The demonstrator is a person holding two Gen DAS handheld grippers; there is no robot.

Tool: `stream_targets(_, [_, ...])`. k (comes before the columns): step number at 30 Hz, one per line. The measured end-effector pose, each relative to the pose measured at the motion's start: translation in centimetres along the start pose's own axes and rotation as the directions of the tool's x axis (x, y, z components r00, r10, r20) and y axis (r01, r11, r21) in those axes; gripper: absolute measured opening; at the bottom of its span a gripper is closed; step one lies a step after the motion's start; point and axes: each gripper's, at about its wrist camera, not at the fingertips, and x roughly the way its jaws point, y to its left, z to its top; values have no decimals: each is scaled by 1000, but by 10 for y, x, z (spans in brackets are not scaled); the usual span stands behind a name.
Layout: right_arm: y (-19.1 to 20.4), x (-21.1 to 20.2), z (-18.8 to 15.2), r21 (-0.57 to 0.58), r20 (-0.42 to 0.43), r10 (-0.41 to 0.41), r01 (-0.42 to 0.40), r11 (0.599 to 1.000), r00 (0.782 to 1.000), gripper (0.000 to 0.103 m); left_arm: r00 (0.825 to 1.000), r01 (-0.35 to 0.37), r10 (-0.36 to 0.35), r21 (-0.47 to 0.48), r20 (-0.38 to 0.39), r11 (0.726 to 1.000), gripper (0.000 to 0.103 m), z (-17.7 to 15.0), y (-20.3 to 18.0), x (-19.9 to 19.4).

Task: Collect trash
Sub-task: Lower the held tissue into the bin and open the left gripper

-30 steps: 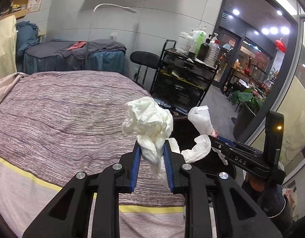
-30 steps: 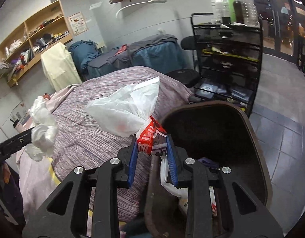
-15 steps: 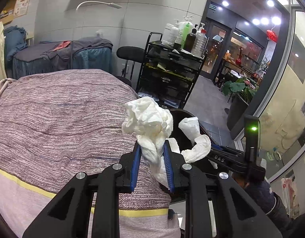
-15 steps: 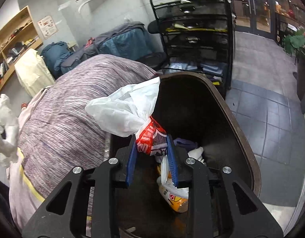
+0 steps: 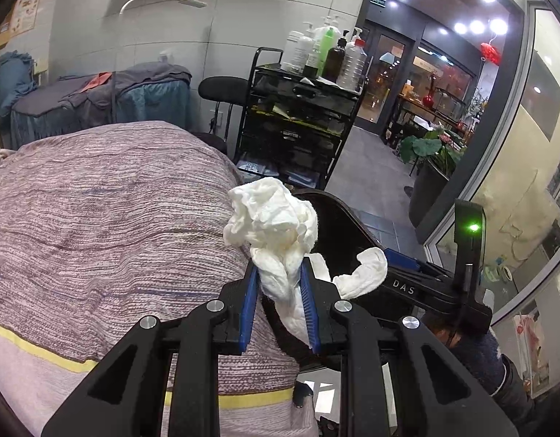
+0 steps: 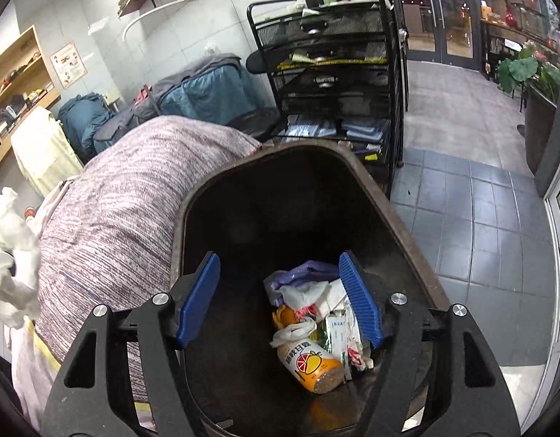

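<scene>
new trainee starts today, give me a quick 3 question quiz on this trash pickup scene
1. True or false: the left hand-held gripper is shut on a tissue wad.
2. What does the right hand-held gripper hold? A) a plastic bag B) a bottle C) nothing
3. Name the orange-labelled item lying in the bin.

Key:
1. True; the pads clamp the wad.
2. C; its jaws are opening with nothing gripped, over the bin.
3. A juice bottle, among wrappers and bags.

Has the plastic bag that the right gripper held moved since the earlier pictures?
Yes. It left the opening right gripper, nothing between its jaws now, and apparently dropped into the brown bin.
</scene>
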Motion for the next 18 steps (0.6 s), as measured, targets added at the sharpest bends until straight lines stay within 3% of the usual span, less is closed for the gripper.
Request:
stream_targets(2, [-1,-6,2,5,19,-5,5,1000,1000,75,1000,5,-5,11,-5,1000,23,2,-4,4])
stream_targets(18, [-19,-24,9,52,72,-33,29,998,997,76,995,61,-52,92,-90,994,23,10,-37,45])
